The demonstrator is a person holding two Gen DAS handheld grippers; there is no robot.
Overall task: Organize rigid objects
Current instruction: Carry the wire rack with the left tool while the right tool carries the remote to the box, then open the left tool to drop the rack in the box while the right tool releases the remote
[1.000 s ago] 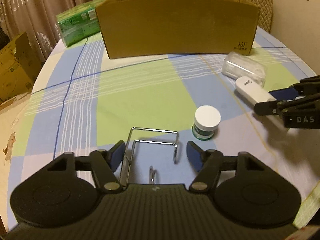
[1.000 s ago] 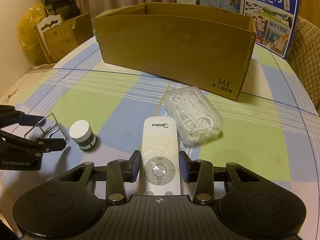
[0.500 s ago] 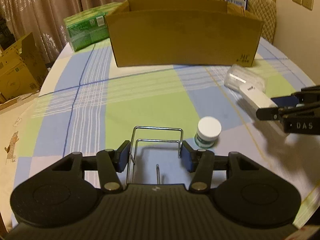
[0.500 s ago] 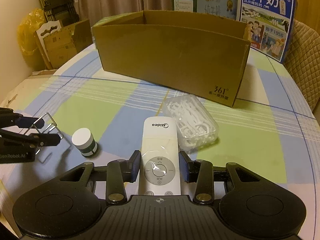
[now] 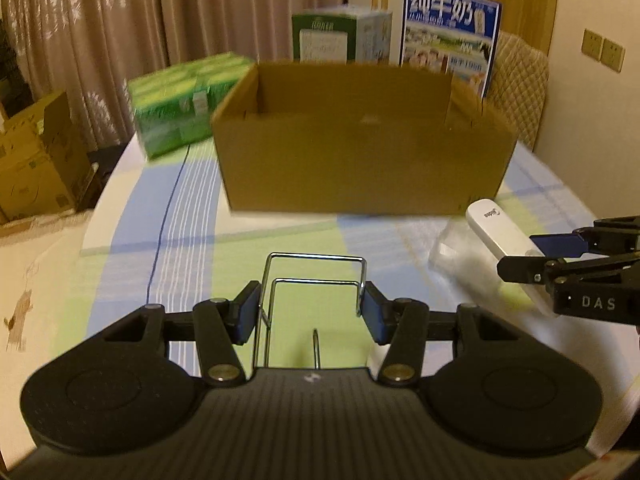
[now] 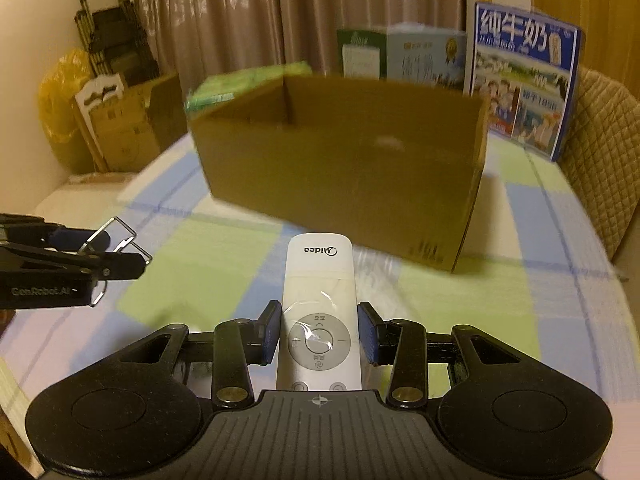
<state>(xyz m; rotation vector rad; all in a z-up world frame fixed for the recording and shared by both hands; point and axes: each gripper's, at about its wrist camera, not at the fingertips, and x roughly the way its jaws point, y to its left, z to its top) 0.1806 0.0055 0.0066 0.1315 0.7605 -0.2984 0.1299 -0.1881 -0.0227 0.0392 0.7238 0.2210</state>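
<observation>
The left claw (image 5: pixel 310 312) is clamped on a wire rack (image 5: pixel 316 276), its blue pads pressing the rack's two upright sides, and the rack hangs clear above the checked table (image 5: pixel 132 240). The right claw (image 6: pixel 319 338) grips a white remote (image 6: pixel 320 308) across its button end, with the remote's far end pointing toward the open cardboard box (image 6: pixel 340 168) that stands on the table ahead. From the left wrist view the right claw and remote show at the right edge, above a clear plastic case (image 5: pixel 456 248) lying on the table near the box's front right corner. Behind the box stand a green pack (image 5: pixel 180 116) and a blue milk carton (image 6: pixel 524 76). Both views are blurred.
</observation>
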